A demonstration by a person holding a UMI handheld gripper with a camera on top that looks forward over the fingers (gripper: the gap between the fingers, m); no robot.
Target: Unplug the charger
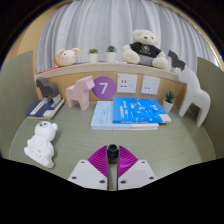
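My gripper (112,160) is held back from the shelf, over the green table (80,135). Its magenta pads (98,158) stand close together with a small black charger plug (112,152) pinched between them at the tips. The plug is clear of the wall. A white wall socket (125,83) sits on the back panel well beyond the fingers, with a second white plate (150,85) to its right. No cable shows between the plug and the socket.
A blue book (130,112) lies below the socket. A pink toy horse (80,92) and a purple disc marked 7 (104,88) stand to its left. A white horse (197,95) is at the right and a white figure (42,143) at the near left. Teddy bears (146,47) sit on the shelf above.
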